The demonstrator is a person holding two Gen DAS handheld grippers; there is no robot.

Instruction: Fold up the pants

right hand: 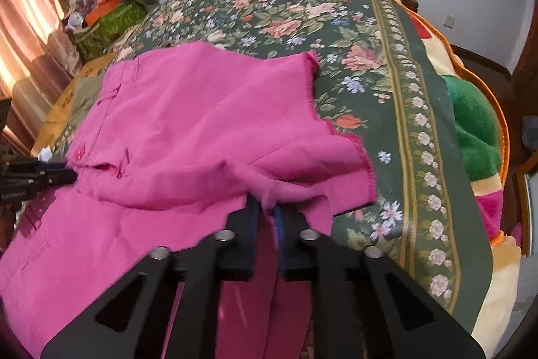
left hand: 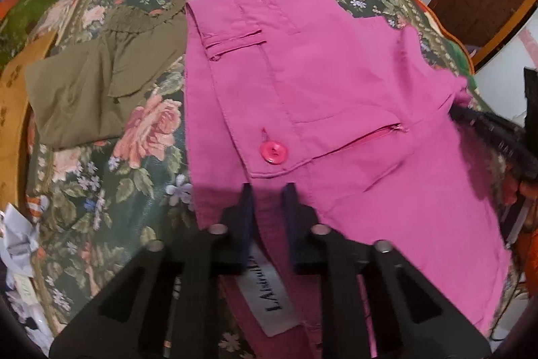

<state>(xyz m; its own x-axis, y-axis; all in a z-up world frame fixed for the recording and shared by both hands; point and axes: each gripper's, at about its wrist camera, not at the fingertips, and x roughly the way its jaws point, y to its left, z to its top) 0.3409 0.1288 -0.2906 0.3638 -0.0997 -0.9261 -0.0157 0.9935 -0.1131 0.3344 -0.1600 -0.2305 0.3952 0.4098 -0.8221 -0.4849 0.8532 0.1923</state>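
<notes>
Pink pants [left hand: 329, 90] lie on the floral bedspread [left hand: 141, 157], waistband with a pink button [left hand: 273, 151] near me. My left gripper [left hand: 267, 190] is shut on the waistband edge, with the white label [left hand: 269, 298] between its arms. In the right wrist view the pink pants [right hand: 188, 130] are bunched, and my right gripper [right hand: 267, 207] is shut on a fold of the fabric near the frayed leg hem [right hand: 364, 164]. The left gripper [right hand: 50, 177] shows at the left edge of that view. The right gripper shows dark at the right of the left wrist view [left hand: 487, 130].
Folded olive-green pants [left hand: 94, 83] lie left of the pink ones. A green and orange blanket [right hand: 477, 130] lies along the bed's right edge. A cluttered green box [right hand: 107, 19] and curtains [right hand: 30, 15] stand at the far left. Crumpled papers [left hand: 16, 244] lie lower left.
</notes>
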